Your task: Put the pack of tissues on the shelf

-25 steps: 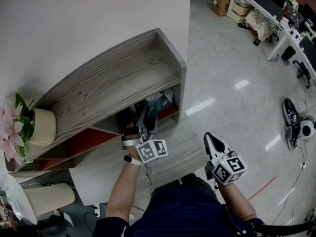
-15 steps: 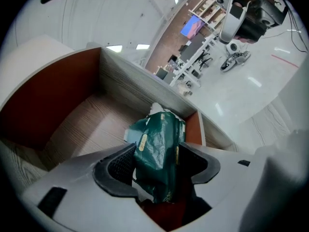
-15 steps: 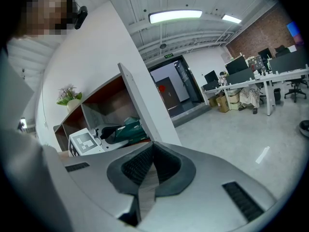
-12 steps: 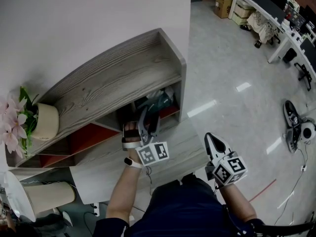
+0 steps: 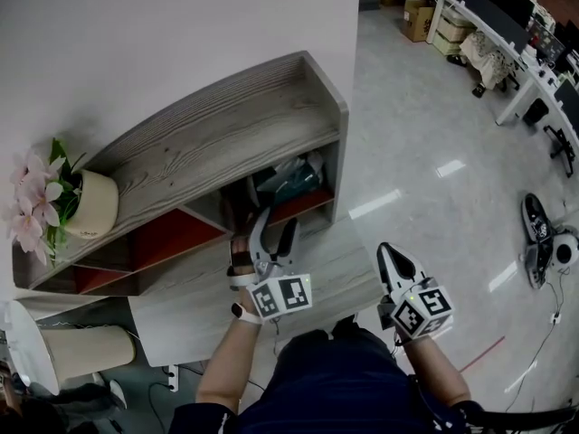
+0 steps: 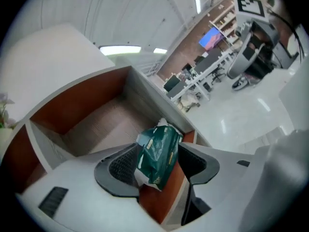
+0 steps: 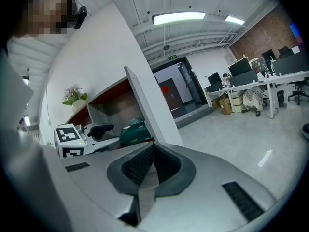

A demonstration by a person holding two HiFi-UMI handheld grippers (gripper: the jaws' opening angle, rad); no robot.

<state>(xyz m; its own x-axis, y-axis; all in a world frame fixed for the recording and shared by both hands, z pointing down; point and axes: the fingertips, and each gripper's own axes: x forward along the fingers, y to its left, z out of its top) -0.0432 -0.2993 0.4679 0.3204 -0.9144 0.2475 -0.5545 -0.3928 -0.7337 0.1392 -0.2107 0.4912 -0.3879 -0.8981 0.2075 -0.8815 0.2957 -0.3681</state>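
**Pack of tissues** (image 5: 291, 181), green wrapper: lying inside the shelf (image 5: 208, 138), in the compartment at the shelf's right end under its top board. Its long side is seemingly running along the shelf front. Placement is judged as good as done.

**Left gripper** (image 5: 276, 221): hanging just in front of that compartment's opening and pointing into it. Its jaws have just been opening and are standing wide, released. The pack is showing through the gap between them but sitting further inside the shelf, with no pad pressing on it.

**Right gripper** (image 5: 392, 257): jaws clenched together on nothing, waiting out in front of the shelf's right end, farther from the pack than the left gripper.

**Relation governing the next move:** the pack is lying straight ahead of the left gripper, deeper in the shelf. A straight pull back from the shelf is probably all that is remaining, keeping the jaws clear of the wrapper
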